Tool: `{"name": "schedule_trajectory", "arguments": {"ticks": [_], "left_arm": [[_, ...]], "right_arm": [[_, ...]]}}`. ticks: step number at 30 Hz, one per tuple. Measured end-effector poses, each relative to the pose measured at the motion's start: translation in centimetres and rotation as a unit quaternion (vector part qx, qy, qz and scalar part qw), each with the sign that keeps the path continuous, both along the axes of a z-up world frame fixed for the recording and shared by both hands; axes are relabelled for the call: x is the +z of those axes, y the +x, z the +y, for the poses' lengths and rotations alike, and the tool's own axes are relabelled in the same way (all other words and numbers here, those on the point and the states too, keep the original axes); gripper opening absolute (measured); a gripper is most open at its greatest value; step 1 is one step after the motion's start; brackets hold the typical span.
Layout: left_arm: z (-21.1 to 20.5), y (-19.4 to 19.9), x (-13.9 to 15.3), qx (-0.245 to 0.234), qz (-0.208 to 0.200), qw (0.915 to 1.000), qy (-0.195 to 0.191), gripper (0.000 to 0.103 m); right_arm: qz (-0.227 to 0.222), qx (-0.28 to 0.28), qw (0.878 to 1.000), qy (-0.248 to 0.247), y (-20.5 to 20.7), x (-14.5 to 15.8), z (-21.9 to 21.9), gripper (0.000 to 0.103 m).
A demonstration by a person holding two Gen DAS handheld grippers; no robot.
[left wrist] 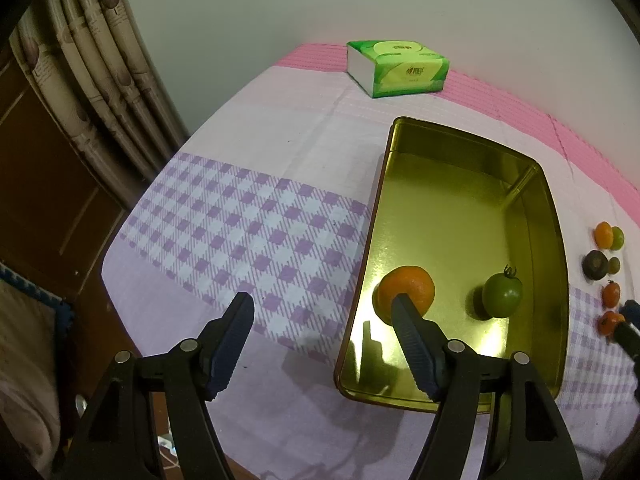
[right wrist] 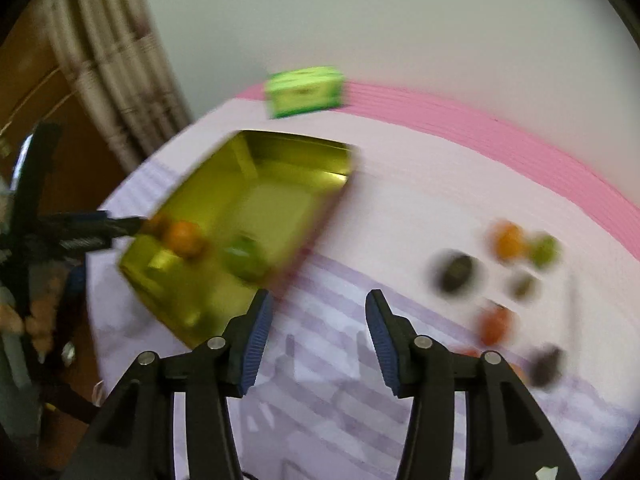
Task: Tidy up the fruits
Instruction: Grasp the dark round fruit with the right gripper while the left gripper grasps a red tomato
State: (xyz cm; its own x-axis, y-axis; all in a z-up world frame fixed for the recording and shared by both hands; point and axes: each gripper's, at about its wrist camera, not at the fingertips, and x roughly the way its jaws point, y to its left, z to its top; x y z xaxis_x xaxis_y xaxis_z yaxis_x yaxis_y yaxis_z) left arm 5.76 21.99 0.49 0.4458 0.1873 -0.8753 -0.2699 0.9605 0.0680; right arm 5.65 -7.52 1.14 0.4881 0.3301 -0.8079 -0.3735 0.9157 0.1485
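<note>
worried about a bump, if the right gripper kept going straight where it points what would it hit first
Probably just the checked tablecloth: nothing sits between the right gripper and it. The gold tray lies slightly left of that line, though blur makes depth unclear.

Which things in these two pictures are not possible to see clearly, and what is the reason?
- Right wrist view: motion blur smears the loose fruits on the cloth; their kinds are unclear.
- Left wrist view: the same fruits are tiny at the right edge; the right tongs are cut off there.
- Left wrist view: a finger of the left tongs covers part of the orange in the gold tin; contact is unclear.
</note>
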Motion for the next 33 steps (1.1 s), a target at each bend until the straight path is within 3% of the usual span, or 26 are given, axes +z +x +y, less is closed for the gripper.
{"name": "schedule_trajectory", "arguments": {"ticks": [6,10,21,25,33], "left_arm": [[-0.6,-0.2,0.1,-0.007,-0.001,1.0,0.003,0.072],[-1.7,-0.2,0.3,-0.023,-0.005,0.9997,0.011,0.072],[-8.4,-0.5,1.6,-0.116,-0.005,0.9932,0.0,0.072],[-11.7,-0.2,2.1,-0.155,-0.003,0.9874,-0.028,0.072],[-18.9,0.5,1.1,-0.231,0.012,0.9722,-0.035,0.072]], "right_arm": [[0.016,-0.102,0.994,-0.047,-1.3,-2.0,-10.3,0.046],[0.033,-0.132,0.99,-0.049,-1.5,-4.0,-13.7,0.046],[0.03,-0.116,0.992,-0.045,0.9,-6.3,-13.9,0.046],[0.033,-0.108,0.993,-0.041,2.2,-6.7,-13.8,0.045],[0.025,-0.1,0.994,-0.042,2.5,-6.9,-13.9,0.035]]}}
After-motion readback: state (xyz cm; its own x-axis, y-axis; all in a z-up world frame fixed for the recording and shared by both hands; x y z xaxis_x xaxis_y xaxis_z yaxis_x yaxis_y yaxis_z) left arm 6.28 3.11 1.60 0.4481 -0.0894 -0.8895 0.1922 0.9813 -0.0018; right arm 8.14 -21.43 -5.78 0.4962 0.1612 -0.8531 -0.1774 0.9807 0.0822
